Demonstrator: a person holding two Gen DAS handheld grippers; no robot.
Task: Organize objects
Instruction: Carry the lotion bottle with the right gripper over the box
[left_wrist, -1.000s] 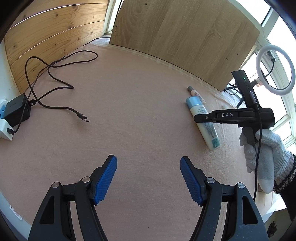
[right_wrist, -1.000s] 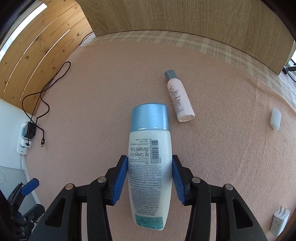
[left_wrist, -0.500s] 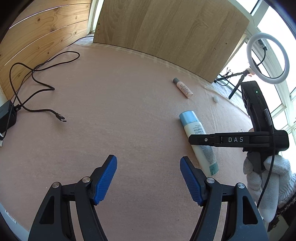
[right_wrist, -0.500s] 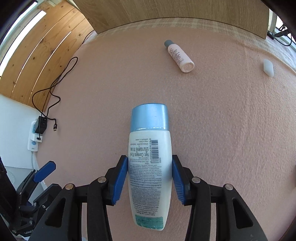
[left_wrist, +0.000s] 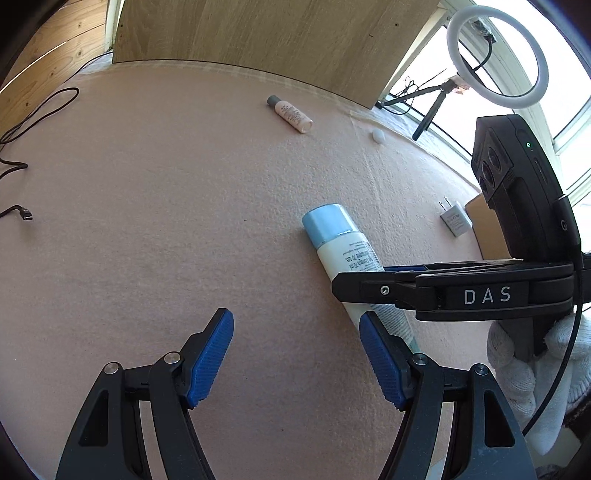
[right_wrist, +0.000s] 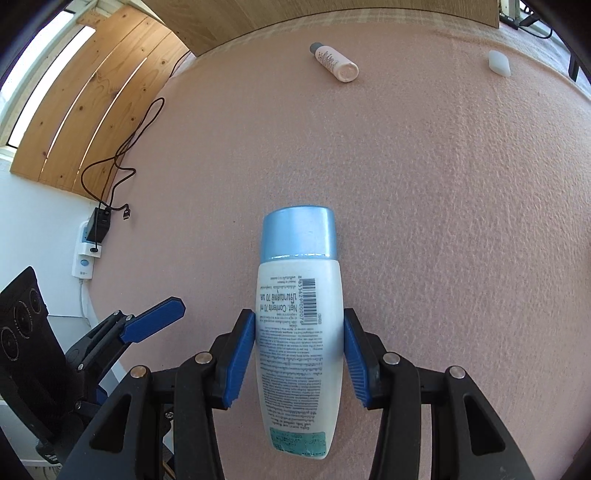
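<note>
Here your right gripper (right_wrist: 299, 354) clamps the bottle (right_wrist: 298, 295) mid-body, cap forward and above the mat (right_wrist: 443, 184), apparently so you can carry it, while your left gripper (left_wrist: 295, 360) hangs wide open, empty.

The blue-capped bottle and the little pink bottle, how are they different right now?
The blue-capped bottle is white, larger, and clamped in the right gripper; the pink bottle is slimmer, grey-capped, and lies loose on the pink mat farther back. Both are capped toiletry bottles.
</note>
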